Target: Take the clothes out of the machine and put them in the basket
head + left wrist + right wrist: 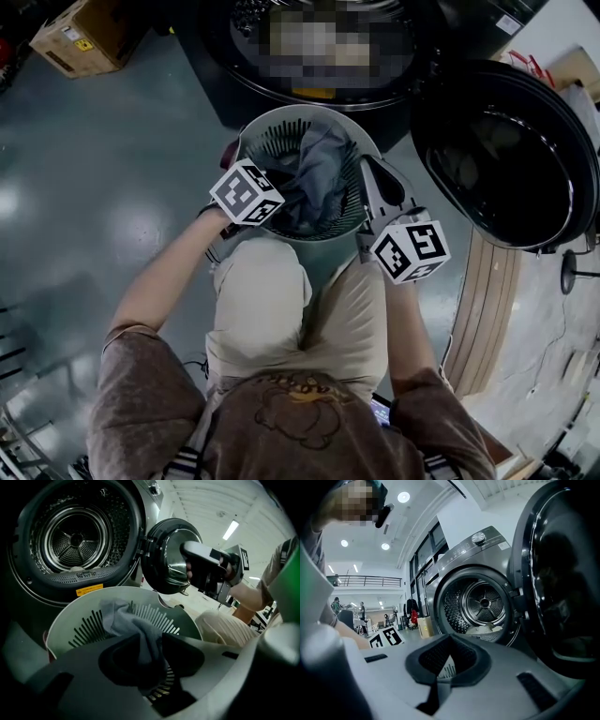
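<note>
A round white slotted basket (281, 117) stands on the floor in front of the machine's open drum (75, 538). Dark grey clothes (314, 178) lie in the basket. My left gripper (272, 204) reaches into it from the near left. In the left gripper view a grey cloth (126, 618) hangs over the far wall of the basket (70, 616) and runs down between the parted pads of the left gripper (150, 656). My right gripper (368, 169) is over the basket's right rim, pointing at the drum (485, 604). The right gripper (443, 670) is shut and empty. Pale laundry (487, 630) lies in the drum.
The round machine door (506, 150) stands open at the right. The person's legs (281, 300) are right behind the basket. A cardboard box (80, 37) sits on the floor at the far left. Pale boards (487, 309) lie at the right.
</note>
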Demonstrator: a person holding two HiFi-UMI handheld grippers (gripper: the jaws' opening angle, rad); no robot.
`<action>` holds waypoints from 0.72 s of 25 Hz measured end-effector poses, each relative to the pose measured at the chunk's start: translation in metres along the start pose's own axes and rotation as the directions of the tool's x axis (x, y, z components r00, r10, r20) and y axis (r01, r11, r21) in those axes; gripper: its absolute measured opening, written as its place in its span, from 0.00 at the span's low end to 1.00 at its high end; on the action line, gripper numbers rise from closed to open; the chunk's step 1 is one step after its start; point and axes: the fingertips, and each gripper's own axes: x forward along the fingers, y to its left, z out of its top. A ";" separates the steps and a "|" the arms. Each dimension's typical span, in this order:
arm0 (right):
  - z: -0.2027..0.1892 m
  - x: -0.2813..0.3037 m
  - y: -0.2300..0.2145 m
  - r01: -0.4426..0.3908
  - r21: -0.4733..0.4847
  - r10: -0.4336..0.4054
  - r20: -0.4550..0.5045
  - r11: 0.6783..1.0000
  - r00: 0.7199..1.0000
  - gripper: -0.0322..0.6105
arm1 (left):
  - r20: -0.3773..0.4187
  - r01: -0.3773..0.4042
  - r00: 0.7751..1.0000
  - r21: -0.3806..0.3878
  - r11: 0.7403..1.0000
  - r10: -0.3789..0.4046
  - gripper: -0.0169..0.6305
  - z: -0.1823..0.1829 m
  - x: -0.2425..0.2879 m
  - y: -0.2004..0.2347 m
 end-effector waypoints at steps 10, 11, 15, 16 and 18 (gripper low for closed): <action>-0.003 0.003 -0.004 0.014 0.012 -0.014 0.002 1.000 1.000 0.05 | 0.232 -0.082 0.968 -0.051 0.995 0.092 0.39 0.055 -0.024 0.025; -0.004 0.003 -0.005 0.016 0.013 -0.016 0.002 1.000 1.000 0.05 | 0.260 -0.096 0.960 -0.051 0.994 0.106 0.39 0.064 -0.026 0.028; -0.005 0.004 -0.010 0.025 0.012 -0.025 -0.001 1.000 1.000 0.05 | 0.338 -0.186 0.923 -0.034 0.982 0.186 0.44 0.095 -0.033 0.048; -0.006 0.004 -0.011 0.029 0.013 -0.029 0.000 1.000 1.000 0.05 | 0.354 -0.202 0.913 -0.038 0.979 0.202 0.45 0.102 -0.034 0.054; -0.006 0.005 -0.013 0.035 0.015 -0.035 0.000 0.999 0.999 0.05 | 0.377 -0.225 0.898 -0.046 0.973 0.226 0.48 0.117 -0.034 0.066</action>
